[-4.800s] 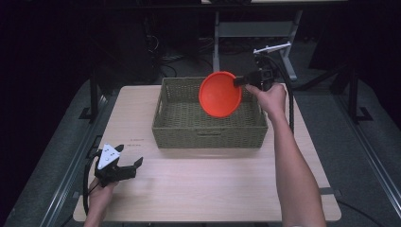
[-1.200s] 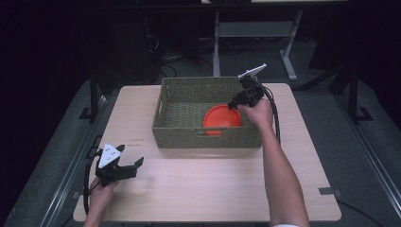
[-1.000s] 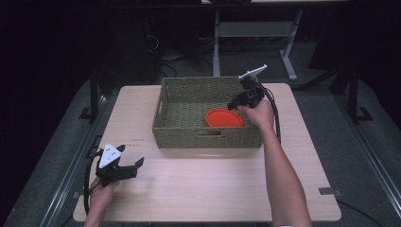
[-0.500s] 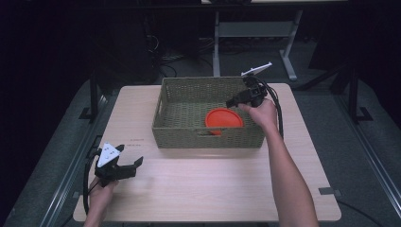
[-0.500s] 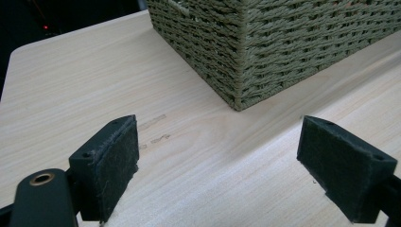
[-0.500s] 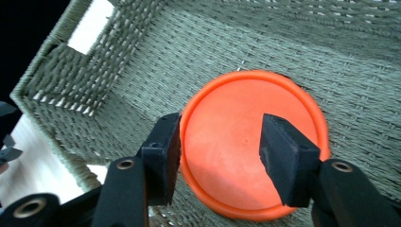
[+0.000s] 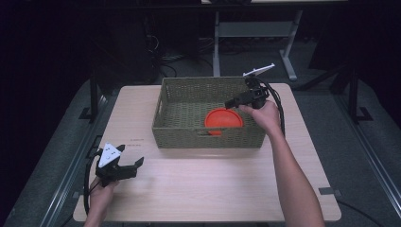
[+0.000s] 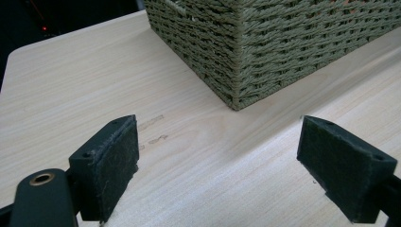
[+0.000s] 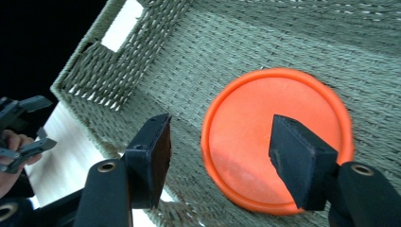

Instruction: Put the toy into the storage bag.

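An orange round disc lies flat on the floor of the green woven basket, near its front right. My right gripper hovers just above the disc at the basket's right side. Its jaws have just been opening, and nothing is gripped between them. My left gripper rests low over the table at the front left. It is open and empty, and it points at the basket's corner.
The light wooden table has bare surface in front of the basket and to its left. A dark floor, cables and a metal stand lie beyond the far edge. In the right gripper view, the other hand appears past the basket's handle slot.
The disc, earlier held tilted above the basket, came down and now lies flat inside it. The right jaws let go of it and spread. The left gripper stayed put.
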Action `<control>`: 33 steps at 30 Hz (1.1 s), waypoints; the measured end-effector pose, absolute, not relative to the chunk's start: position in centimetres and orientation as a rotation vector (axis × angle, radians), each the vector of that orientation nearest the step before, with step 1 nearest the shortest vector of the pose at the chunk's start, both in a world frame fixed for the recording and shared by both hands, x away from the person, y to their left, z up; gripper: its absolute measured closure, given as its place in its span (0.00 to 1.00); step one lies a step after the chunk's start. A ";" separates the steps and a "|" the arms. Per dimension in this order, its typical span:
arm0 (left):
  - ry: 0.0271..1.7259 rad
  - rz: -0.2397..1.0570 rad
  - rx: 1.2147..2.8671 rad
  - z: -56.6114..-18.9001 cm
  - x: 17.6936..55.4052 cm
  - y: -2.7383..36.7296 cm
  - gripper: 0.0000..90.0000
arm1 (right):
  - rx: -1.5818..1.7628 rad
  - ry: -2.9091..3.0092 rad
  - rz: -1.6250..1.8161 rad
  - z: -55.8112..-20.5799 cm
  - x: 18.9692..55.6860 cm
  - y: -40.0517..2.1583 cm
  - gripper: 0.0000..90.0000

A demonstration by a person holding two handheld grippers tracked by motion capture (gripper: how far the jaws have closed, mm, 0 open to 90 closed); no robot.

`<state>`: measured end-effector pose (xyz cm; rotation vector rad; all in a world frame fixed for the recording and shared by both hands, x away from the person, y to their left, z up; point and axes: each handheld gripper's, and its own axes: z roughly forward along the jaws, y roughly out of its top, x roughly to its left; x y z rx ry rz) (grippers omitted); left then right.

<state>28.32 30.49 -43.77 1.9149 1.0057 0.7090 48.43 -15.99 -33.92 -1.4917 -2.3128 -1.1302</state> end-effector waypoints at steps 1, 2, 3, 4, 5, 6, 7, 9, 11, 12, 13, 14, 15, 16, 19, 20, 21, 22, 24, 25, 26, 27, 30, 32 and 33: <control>1.006 0.709 1.915 -43.8 28.3 30.5 0.14 | -1.486 -2.317 -1.135 -33.9 48.4 -16.0 0.41; 1.008 0.710 1.917 -43.7 28.4 30.5 0.14 | -1.491 -2.314 -1.131 -33.9 48.3 -16.1 0.40; 1.009 0.711 1.916 -43.7 28.3 30.6 0.14 | -1.495 -2.309 -1.135 -33.9 48.3 -16.1 0.39; 1.010 0.714 1.914 -43.7 28.3 30.6 0.14 | -1.490 -2.305 -1.143 -33.8 48.2 -16.2 0.39; 1.010 0.714 1.914 -43.7 28.3 30.6 0.14 | -1.489 -2.302 -1.142 -33.8 48.1 -16.3 0.39; 1.010 0.714 1.912 -43.7 28.3 30.6 0.14 | -1.488 -2.303 -1.143 -33.8 48.0 -16.3 0.39; 1.010 0.714 1.912 -43.7 28.3 30.6 0.14 | -1.488 -2.303 -1.143 -33.8 48.0 -16.3 0.39; 1.011 0.712 1.914 -43.7 28.3 30.6 0.14 | -1.487 -2.290 -1.152 -33.7 47.8 -16.5 0.38; 1.005 0.707 1.918 -43.7 28.3 30.5 0.14 | -1.456 -2.266 -1.173 -33.7 47.5 -16.6 0.36; 1.005 0.707 1.918 -43.7 28.3 30.5 0.14 | -1.456 -2.266 -1.173 -33.7 47.5 -16.6 0.36; 1.002 0.710 1.916 -43.7 28.3 30.5 0.14 | -1.448 -2.271 -1.175 -33.6 47.3 -16.5 0.36; 1.000 0.713 1.914 -43.7 28.3 30.5 0.14 | -1.440 -2.277 -1.177 -33.5 47.0 -16.4 0.36; 1.001 0.710 1.915 -43.7 28.3 30.5 0.14 | -1.430 -2.294 -1.178 -33.4 46.9 -16.4 0.36; 1.001 0.710 1.915 -43.7 28.3 30.5 0.14 | -1.438 -2.294 -1.180 -33.4 46.8 -16.5 0.35; 1.002 0.711 1.918 -43.7 28.3 30.5 0.14 | -1.434 -2.302 -1.176 -33.3 46.5 -16.6 0.34; 1.001 0.711 1.918 -43.7 28.3 30.5 0.14 | -1.431 -2.304 -1.178 -33.3 46.4 -16.6 0.34; 1.001 0.711 1.918 -43.7 28.3 30.5 0.14 | -1.431 -2.304 -1.178 -33.3 46.4 -16.6 0.34; 1.003 0.708 1.916 -43.7 28.3 30.5 0.14 | -1.420 -2.299 -1.186 -33.3 46.1 -16.7 0.34; 1.004 0.706 1.916 -43.7 28.3 30.5 0.14 | -1.418 -2.302 -1.189 -33.3 45.9 -16.9 0.33; 1.004 0.706 1.916 -43.7 28.3 30.5 0.14 | -1.418 -2.302 -1.189 -33.3 45.9 -16.9 0.33; 1.007 0.711 1.914 -43.8 28.3 30.5 0.14 | -1.408 -2.305 -1.184 -33.3 45.7 -17.0 0.32; 1.007 0.711 1.914 -43.8 28.3 30.5 0.14 | -1.404 -2.304 -1.187 -33.3 45.6 -17.0 0.32; 1.002 0.718 1.918 -43.7 28.2 30.6 0.14 | -1.377 -2.306 -1.209 -33.0 45.1 -17.1 0.31; 1.002 0.718 1.917 -43.7 28.2 30.7 0.14 | -1.361 -2.323 -1.202 -32.8 44.7 -17.2 0.31; 1.002 0.718 1.917 -43.7 28.2 30.7 0.14 | -1.361 -2.323 -1.202 -32.8 44.7 -17.2 0.31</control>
